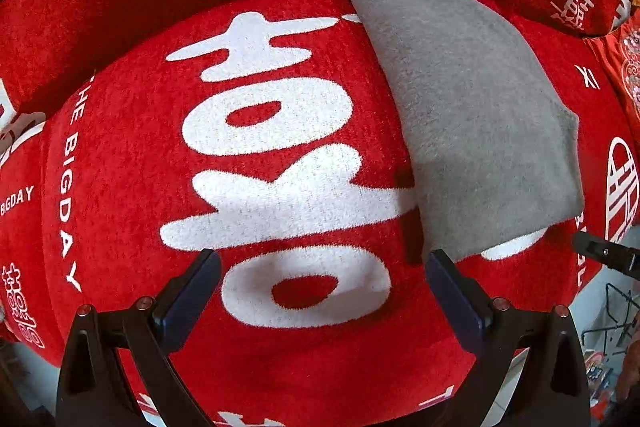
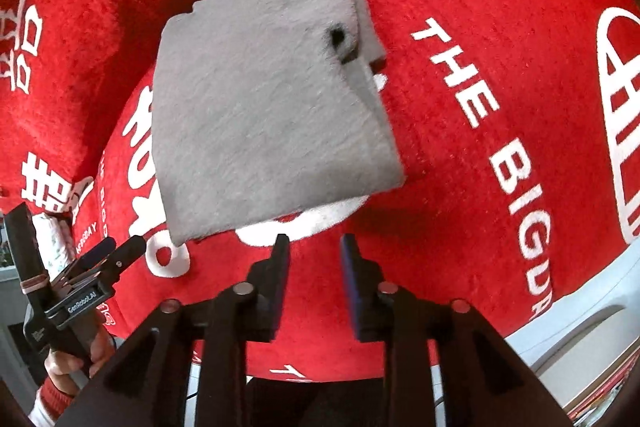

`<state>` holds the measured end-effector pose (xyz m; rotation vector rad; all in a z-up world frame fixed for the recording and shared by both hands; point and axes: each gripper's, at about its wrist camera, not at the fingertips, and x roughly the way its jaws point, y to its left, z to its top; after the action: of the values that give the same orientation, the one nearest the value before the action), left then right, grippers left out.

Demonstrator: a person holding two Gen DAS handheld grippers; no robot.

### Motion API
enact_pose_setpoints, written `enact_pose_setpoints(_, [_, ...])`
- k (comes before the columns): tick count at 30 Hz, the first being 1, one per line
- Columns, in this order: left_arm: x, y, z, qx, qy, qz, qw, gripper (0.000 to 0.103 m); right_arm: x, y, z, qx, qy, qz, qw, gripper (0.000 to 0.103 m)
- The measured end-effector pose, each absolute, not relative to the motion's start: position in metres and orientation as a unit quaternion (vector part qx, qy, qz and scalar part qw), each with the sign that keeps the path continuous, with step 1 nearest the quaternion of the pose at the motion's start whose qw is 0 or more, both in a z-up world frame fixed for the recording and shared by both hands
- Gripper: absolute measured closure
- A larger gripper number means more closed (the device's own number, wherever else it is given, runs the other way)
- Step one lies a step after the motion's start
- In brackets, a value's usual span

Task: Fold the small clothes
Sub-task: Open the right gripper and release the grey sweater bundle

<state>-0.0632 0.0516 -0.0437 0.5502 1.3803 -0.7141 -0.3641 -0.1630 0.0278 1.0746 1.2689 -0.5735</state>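
The red plush cover (image 1: 288,367) with its white lettering fills both views and carries everything; whether a bed or a cushion lies under it I cannot tell. On it rests the grey garment (image 1: 476,115), folded into a compact, roughly rectangular packet. In the left wrist view it lies in the upper right, running from the top centre down to the right; in the right wrist view it sits in the centre and upper left, just above the fingertips.

The fold looks finished, so the step in hand appears to be letting go and drawing clear. Done well, that means backing both tools away along the cloth's lower edge without snagging the nearest corner, which stands slightly proud of the cover, and not dragging the top layer open again.

The packet has soft, fuzzy fleece, even in colour. Its right side in the right wrist view shows stacked layers, and a small dark hole or eyelet (image 2: 339,37) sits near the upper right of the fold.

The left gripper (image 1: 322,269) is spread wide and holds nothing; the garment's lower corner lies beside its right finger. The right gripper (image 2: 314,251) is partly parted, nothing between the pads, just below the cloth's edge.
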Motion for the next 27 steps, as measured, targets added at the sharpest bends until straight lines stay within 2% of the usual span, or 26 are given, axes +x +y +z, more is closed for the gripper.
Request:
enact_pose_setpoints(2, [-0.057,0.05,-0.044,0.242,0.616,-0.319,0.678,0.001,-0.361,-0.159,0.029,0.468,0.555,-0.249,0.641,0.06])
enact_pose_setpoints(9, [-0.049,0.05,-0.064,0.238,0.623,-0.314,0.675,0.001,-0.362,-0.16,0.03,0.47,0.558,-0.243,0.639,0.057])
enact_pose_setpoints(15, [-0.043,0.04,-0.059,0.231,0.626,-0.301,0.681,0.001,-0.351,-0.186,0.032,0.471,0.557,-0.223,0.646,0.056])
enact_pose_setpoints(19, [-0.032,0.026,-0.053,0.222,0.629,-0.289,0.687,0.001,-0.34,-0.208,0.036,0.469,0.555,-0.213,0.653,0.043])
enact_pose_setpoints(27, [-0.016,-0.006,-0.052,0.201,0.64,-0.267,0.692,0.001,-0.324,-0.258,0.028,0.46,0.562,-0.209,0.655,0.034])
